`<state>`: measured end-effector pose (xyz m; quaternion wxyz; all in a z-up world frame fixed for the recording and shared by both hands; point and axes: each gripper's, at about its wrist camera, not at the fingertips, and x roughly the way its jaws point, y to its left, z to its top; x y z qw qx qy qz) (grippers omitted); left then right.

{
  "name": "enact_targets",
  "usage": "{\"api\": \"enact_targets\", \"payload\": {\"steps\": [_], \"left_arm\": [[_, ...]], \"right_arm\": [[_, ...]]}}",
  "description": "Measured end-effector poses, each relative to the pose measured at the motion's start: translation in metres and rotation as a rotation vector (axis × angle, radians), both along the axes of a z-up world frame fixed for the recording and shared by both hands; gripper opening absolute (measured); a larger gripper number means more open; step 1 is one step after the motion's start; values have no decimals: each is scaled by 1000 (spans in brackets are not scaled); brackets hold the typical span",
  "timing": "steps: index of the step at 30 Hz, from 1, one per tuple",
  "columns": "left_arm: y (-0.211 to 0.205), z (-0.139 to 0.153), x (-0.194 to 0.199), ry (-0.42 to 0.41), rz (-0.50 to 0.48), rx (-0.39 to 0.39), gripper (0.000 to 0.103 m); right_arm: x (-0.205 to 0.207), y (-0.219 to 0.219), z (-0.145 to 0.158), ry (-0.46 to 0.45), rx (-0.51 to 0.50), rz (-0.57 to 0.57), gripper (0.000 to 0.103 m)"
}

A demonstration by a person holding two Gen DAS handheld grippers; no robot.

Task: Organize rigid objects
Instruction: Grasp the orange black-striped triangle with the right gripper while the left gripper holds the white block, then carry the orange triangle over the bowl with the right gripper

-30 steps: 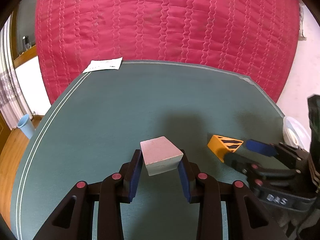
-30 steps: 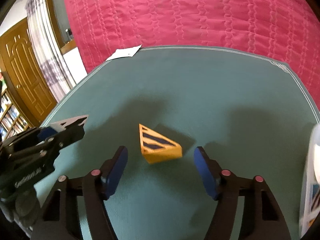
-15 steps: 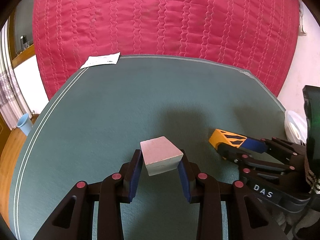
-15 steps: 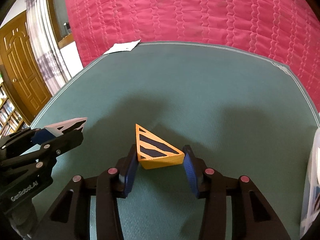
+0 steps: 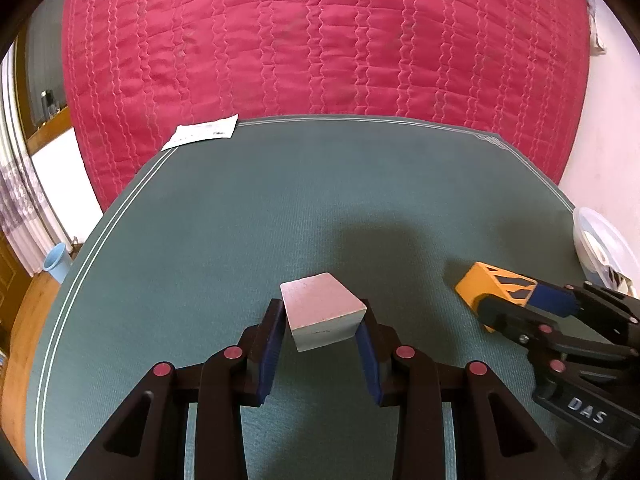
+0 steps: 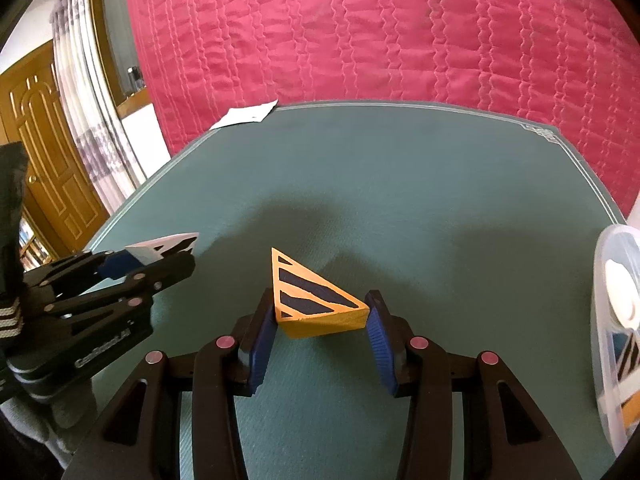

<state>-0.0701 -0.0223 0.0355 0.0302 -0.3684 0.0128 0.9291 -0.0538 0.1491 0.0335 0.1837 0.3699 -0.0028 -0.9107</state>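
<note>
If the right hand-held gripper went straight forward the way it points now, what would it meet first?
Nothing on the table, it seems. The right hand-held gripper already clamps the orange striped wedge; ahead lies only bare green mat, then the red quilt past the far edge. Depth is hard to judge in fisheye.

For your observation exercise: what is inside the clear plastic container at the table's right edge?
In the clear plastic container, a white round shape and an orange piece with dark stripes show through. The image edge cuts off most of it, so any other contents are hidden.
</note>
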Motion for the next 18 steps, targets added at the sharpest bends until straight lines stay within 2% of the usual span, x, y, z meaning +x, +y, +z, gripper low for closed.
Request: {"api": "enact_targets", "payload": {"steps": [18], "left_arm": [[25, -1, 12, 48, -37, -82, 37]], "right_arm": [[37, 52, 17, 35, -67, -77, 45]]}}
